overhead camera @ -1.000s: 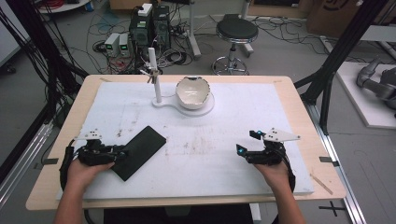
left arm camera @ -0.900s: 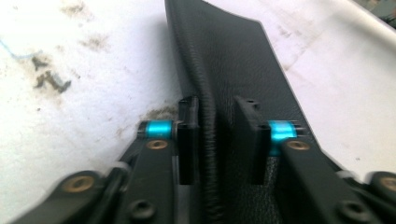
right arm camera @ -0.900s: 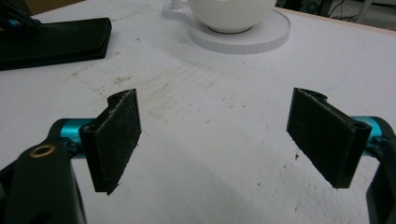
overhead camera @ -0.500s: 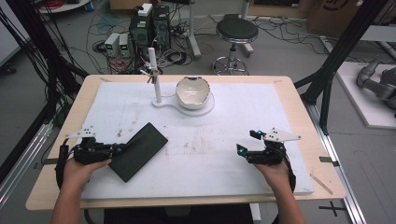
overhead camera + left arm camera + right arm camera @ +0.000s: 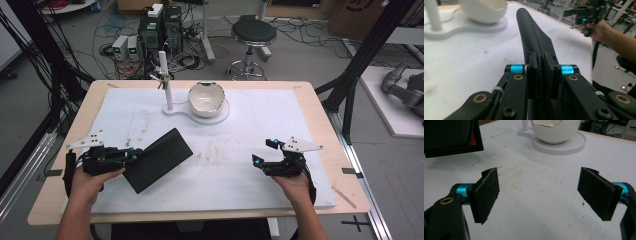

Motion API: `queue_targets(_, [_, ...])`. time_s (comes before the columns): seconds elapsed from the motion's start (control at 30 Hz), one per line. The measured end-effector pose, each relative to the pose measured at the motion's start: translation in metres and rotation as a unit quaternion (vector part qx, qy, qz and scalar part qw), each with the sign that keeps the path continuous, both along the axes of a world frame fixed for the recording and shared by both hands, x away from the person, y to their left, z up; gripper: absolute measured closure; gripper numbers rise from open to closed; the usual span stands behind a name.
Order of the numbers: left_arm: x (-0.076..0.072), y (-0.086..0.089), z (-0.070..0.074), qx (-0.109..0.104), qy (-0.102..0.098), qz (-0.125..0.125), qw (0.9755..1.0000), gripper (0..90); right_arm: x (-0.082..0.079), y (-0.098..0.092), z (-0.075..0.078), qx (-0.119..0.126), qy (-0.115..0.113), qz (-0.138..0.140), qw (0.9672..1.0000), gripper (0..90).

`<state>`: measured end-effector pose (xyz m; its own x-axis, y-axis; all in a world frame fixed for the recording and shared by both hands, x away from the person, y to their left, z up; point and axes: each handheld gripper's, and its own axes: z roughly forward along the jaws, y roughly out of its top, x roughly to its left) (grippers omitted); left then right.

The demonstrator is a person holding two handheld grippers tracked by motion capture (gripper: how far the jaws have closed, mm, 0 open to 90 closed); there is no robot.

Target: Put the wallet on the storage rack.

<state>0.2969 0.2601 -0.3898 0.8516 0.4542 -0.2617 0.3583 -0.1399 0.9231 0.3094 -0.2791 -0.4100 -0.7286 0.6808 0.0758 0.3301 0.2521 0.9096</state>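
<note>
I have the left gripper [image 5: 131, 156] clamped on the near-left end of the flat black case [image 5: 159, 159], its jaws having just closed on it. The case sits toward the worktop's [image 5: 310, 125] near-left corner, its long axis running from my jaws toward the white bowl [image 5: 206, 98] at the far edge. The right gripper [image 5: 265, 152] waits well apart, jaws wide.

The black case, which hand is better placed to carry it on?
Left. The left tongs are shut on the black case, tilting it off the mat, while the right tongs stand open, apart from it.
</note>
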Motion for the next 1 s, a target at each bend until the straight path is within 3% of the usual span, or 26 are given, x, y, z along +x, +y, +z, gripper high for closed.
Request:
queue_targets(0.17, [-0.007,-0.02,0.013,-0.006,-0.03,-0.032,0.999,81.9,-0.003,0.007,0.009,0.02,-0.009,0.025,0.9994,18.1])
queue_targets(0.33, [-0.01,-0.04,0.016,-0.008,-0.045,-0.056,0.9974,82.1,-0.007,0.014,0.018,0.032,-0.017,0.045,0.9983,18.1])
queue_targets(0.37, [-0.012,-0.051,0.016,-0.003,-0.048,-0.075,0.9961,82.2,-0.009,0.021,0.021,0.044,-0.012,0.066,0.9968,18.1])
queue_targets(0.47, [-0.014,-0.065,0.016,0.001,-0.05,-0.096,0.9941,82.2,-0.01,0.031,0.023,0.054,-0.004,0.096,0.9939,18.1])
queue_targets(0.63, [-0.017,-0.079,0.015,-0.002,-0.055,-0.122,0.991,82.2,-0.013,0.046,0.025,0.05,0.0,0.132,0.99,21.5])
queue_targets(0.67, [-0.018,-0.084,0.015,-0.004,-0.057,-0.129,0.99,82.2,-0.015,0.054,0.027,0.049,-0.002,0.152,0.9873,22.4])
queue_targets(0.8, [-0.018,-0.087,0.014,-0.016,-0.06,-0.14,0.9882,82.2,-0.014,0.068,0.024,0.052,0.023,0.186,0.9809,22.7])
queue_targets(0.9, [-0.019,-0.092,0.011,-0.023,-0.068,-0.156,0.9851,82.2,-0.007,0.077,0.016,0.066,0.066,0.238,0.9668,24.2])
queue_targets(1.0, [-0.017,-0.094,0.007,-0.027,-0.065,-0.159,0.9847,82.1,-0.003,0.088,0.011,0.068,0.102,0.287,0.9501,38.4])
